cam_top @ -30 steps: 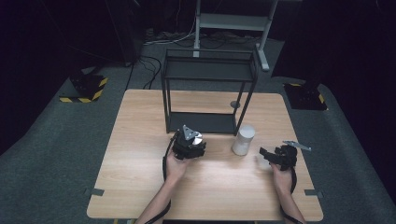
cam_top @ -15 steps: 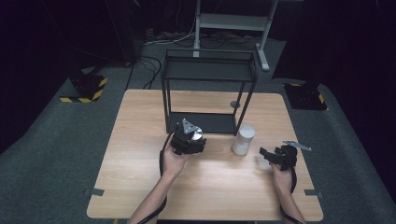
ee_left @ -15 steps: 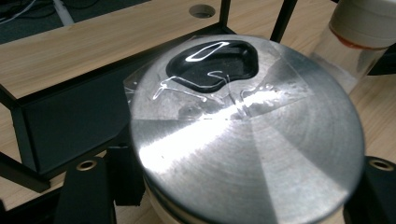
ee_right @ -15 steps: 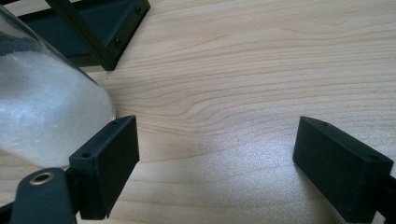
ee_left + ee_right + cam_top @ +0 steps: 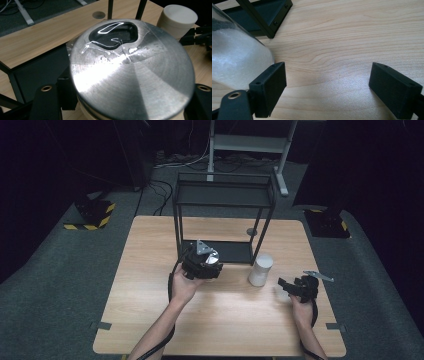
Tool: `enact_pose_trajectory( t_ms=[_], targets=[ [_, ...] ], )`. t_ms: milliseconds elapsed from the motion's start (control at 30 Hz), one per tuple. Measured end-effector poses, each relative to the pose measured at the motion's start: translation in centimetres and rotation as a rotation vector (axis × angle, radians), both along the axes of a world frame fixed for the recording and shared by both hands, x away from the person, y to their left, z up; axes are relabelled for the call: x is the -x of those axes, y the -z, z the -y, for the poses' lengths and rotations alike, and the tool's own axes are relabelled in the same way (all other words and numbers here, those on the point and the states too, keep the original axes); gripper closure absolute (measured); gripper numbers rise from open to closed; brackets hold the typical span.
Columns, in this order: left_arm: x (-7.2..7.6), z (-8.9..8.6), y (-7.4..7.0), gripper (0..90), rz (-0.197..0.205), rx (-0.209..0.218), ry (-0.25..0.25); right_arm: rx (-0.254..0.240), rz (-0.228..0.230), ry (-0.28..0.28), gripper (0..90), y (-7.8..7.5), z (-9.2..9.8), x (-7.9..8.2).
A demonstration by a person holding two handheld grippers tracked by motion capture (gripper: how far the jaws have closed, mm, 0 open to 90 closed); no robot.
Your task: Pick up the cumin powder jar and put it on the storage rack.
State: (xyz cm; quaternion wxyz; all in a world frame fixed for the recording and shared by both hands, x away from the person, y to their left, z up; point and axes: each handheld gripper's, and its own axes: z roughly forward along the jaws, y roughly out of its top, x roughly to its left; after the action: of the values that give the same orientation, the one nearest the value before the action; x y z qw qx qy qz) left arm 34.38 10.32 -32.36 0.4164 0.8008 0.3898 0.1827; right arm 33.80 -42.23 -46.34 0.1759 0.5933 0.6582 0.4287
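Observation:
My left gripper (image 5: pixel 202 264) is shut on a jar with a round brushed-metal lid (image 5: pixel 130 75), held above the table in front of the black shelf frame (image 5: pixel 225 195). In the left gripper view the lid sits between the two black jaws. A white cylindrical jar (image 5: pixel 261 269) stands on the table right of the frame, also seen as the white jar (image 5: pixel 178 18). My right gripper (image 5: pixel 287 286) rests low just right of it, open, with bare wood between its jaws. The white-filled jar (image 5: pixel 234 57) lies beside its left jaw in the right gripper view.
The wooden table (image 5: pixel 150 320) has free room at the front and left. The frame's dark bottom shelf (image 5: pixel 235 251) lies just behind the held jar. A round hole (image 5: pixel 252 232) marks the tabletop behind the frame. Grey carpet surrounds the table.
My left hand has lifted the metal-lidded jar off the table and carried it slightly toward the shelf frame. The right hand has kept still.

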Motion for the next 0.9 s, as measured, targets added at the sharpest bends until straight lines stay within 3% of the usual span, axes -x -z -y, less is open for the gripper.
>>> enact_pose_trajectory(
  t_ms=[467,633,900],
  targets=[
    [-0.6,-0.5,-5.4,31.0,0.033,0.002,0.084,-0.004,0.001,0.000,13.3,0.0,0.1,0.0],
    [-0.8,-0.3,-7.2,31.0,0.047,-0.008,0.091,-0.006,0.000,0.000,13.2,0.0,0.1,0.0],
    [-2.0,-0.9,-10.2,31.0,0.055,0.020,0.096,-0.010,0.001,-0.001,13.0,0.1,0.2,0.0]
  ],
)
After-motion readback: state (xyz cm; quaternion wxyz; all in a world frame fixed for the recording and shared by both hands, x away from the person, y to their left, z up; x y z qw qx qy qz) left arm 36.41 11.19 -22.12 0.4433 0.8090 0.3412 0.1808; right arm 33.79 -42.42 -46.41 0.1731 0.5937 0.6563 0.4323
